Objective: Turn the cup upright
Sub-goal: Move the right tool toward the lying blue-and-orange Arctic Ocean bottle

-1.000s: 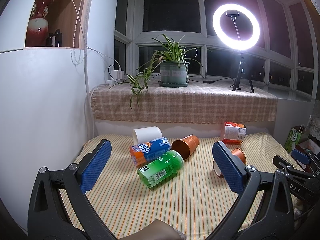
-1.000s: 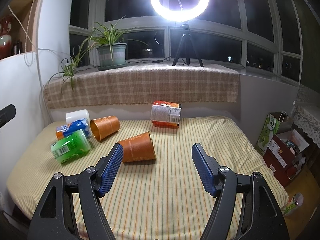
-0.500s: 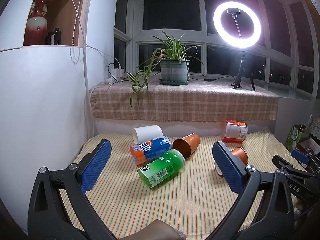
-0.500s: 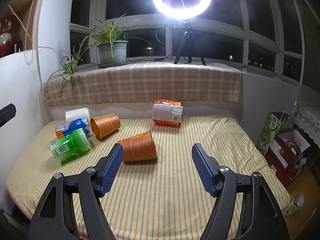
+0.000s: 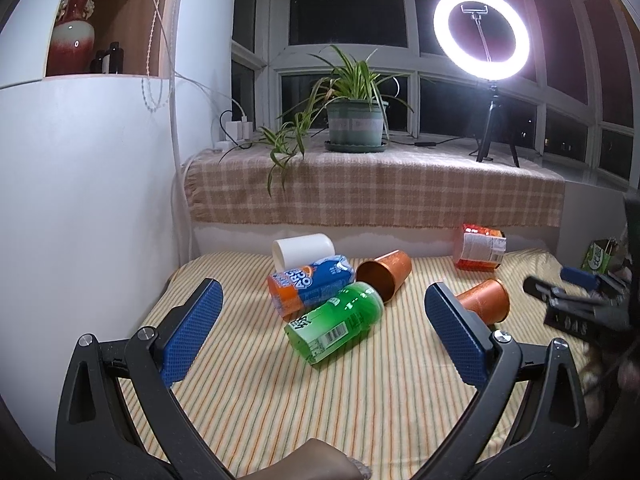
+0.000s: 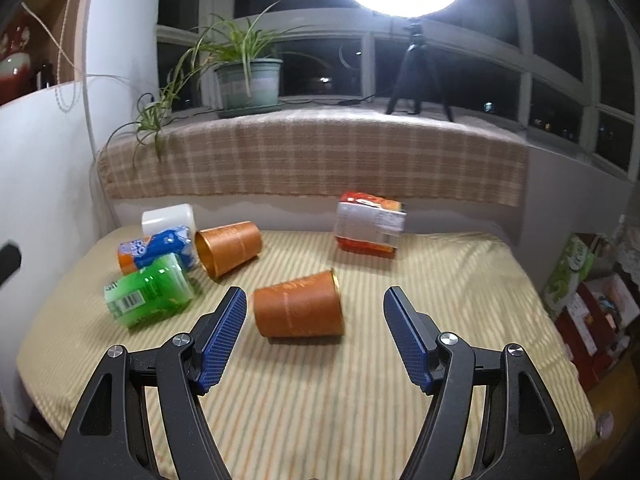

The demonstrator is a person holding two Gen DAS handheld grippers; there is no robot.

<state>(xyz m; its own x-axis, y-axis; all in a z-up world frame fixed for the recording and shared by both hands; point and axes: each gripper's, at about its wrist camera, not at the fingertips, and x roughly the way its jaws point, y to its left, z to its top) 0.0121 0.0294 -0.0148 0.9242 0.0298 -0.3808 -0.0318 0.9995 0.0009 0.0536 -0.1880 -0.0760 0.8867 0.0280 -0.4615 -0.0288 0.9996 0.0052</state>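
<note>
Two copper-orange cups lie on their sides on the striped cloth. The near cup [image 6: 299, 308] lies just ahead of my right gripper [image 6: 314, 314], between the lines of its blue pads, mouth to the right. It also shows in the left wrist view [image 5: 486, 300], partly behind my right pad. The far cup [image 6: 228, 247] [image 5: 385, 273] lies by the cans, mouth facing me. My right gripper is open and empty. My left gripper [image 5: 322, 312] is open and empty, held back from the cans.
A green can [image 5: 335, 326], a blue-orange can [image 5: 310, 283] and a white roll [image 5: 303, 249] lie at the left. A red packet [image 6: 370, 227] lies at the back. The window ledge holds a plant [image 5: 354, 120] and a ring light [image 5: 482, 34]. Boxes stand off the right edge [image 6: 576, 280].
My right gripper has moved forward and down toward the near cup, which now looks larger and sits between the pads' lines. The left gripper has barely moved.
</note>
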